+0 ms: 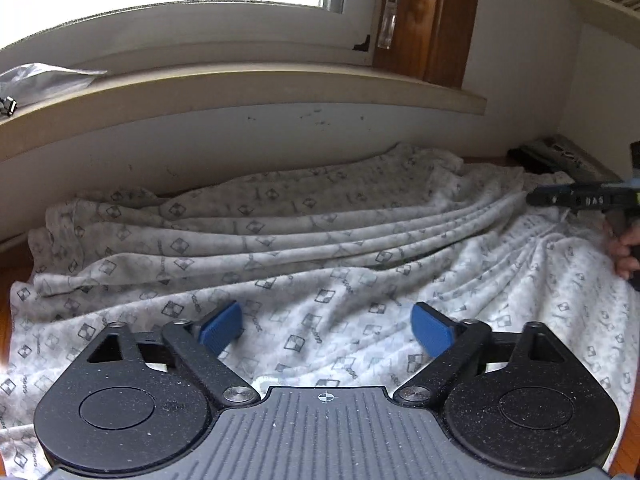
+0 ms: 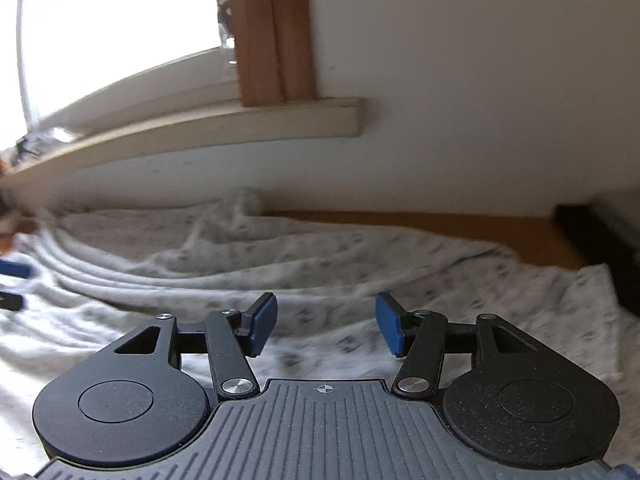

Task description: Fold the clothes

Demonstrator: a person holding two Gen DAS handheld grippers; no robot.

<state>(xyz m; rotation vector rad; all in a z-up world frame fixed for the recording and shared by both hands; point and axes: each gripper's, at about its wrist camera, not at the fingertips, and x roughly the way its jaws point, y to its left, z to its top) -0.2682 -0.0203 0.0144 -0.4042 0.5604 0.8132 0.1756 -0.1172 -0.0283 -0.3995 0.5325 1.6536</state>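
A white garment with a grey diamond print (image 1: 304, 248) lies rumpled on a wooden surface below a window, with long ridges of folds across its middle. My left gripper (image 1: 326, 330) hovers over the near part of the cloth, its blue pads wide apart with nothing between them. My right gripper (image 2: 325, 322) is over the same garment (image 2: 320, 256) near its right end, jaws apart and empty. In the left wrist view the right gripper (image 1: 576, 198) shows from the side at the far right, held by a person's hand (image 1: 624, 252). The left gripper's blue pad (image 2: 14, 269) shows at the left edge of the right wrist view.
A window sill (image 1: 248, 92) runs above the cloth with a clear plastic bag (image 1: 44, 76) at its left end. Dark flat objects (image 1: 560, 156) lie at the back right corner. Bare wooden surface (image 2: 460, 232) shows to the right of the cloth. A white wall stands behind.
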